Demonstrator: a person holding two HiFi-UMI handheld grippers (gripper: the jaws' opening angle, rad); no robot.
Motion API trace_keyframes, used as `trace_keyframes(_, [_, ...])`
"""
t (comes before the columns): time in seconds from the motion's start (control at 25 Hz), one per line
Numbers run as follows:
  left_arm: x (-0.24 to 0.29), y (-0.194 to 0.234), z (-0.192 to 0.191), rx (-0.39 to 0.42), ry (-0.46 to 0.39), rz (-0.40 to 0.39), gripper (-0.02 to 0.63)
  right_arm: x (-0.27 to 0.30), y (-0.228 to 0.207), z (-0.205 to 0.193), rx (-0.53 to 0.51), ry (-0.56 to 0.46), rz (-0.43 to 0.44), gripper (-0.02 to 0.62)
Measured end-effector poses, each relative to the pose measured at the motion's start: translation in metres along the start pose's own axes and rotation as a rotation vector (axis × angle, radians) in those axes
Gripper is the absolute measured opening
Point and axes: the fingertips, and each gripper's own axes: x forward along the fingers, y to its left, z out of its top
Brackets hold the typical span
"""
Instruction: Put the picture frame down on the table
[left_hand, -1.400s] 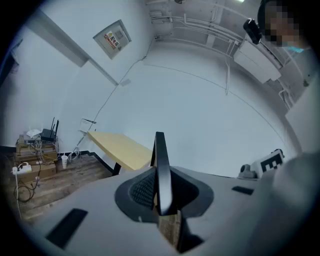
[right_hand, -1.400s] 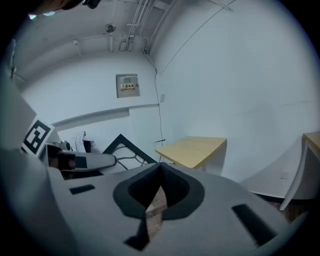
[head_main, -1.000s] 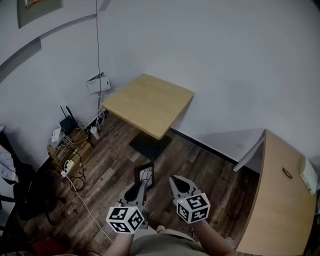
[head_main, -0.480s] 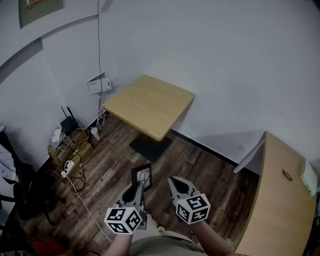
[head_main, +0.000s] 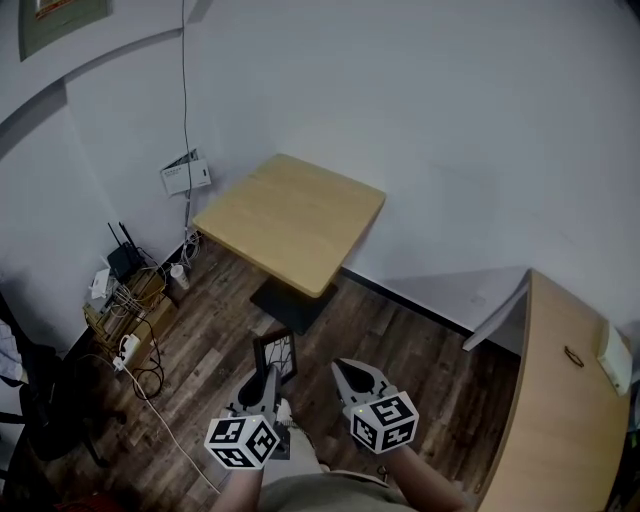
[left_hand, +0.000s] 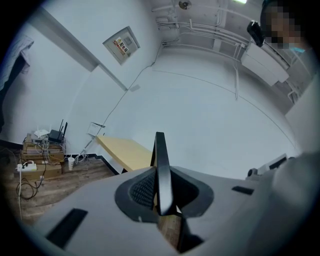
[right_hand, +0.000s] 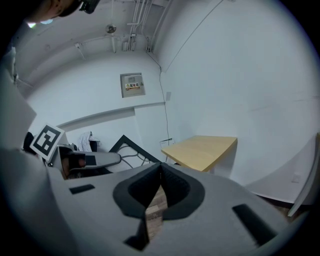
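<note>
A small dark picture frame (head_main: 275, 353) with a wire-like pattern stands upright in my left gripper (head_main: 272, 374), which is shut on its lower edge, over the wood floor. In the left gripper view the frame (left_hand: 161, 170) shows edge-on between the jaws of the left gripper (left_hand: 162, 207). My right gripper (head_main: 346, 370) is beside it, shut with nothing between its jaws. The light wooden square table (head_main: 290, 220) stands ahead against the wall, apart from both grippers. The right gripper view shows the frame (right_hand: 131, 151), the table (right_hand: 200, 150) and the right gripper (right_hand: 160, 167).
A router, boxes and tangled cables (head_main: 125, 295) lie along the left wall. The table's dark base plate (head_main: 290, 300) rests on the floor. A second wooden desk (head_main: 560, 400) fills the right side. A dark chair (head_main: 45, 410) stands at lower left.
Both grippers and the held frame have shifted slightly left and lower in the head view, and the table appears a little nearer. The left gripper's grip is unchanged.
</note>
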Motion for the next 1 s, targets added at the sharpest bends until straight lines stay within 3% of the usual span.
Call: trace_keyframes(1.0, [0.176,0.111,0.094,0.005,0.027,-0.054,0.048,0.204,-0.062,0.095,-0.007,-0.026,-0.056,0.0])
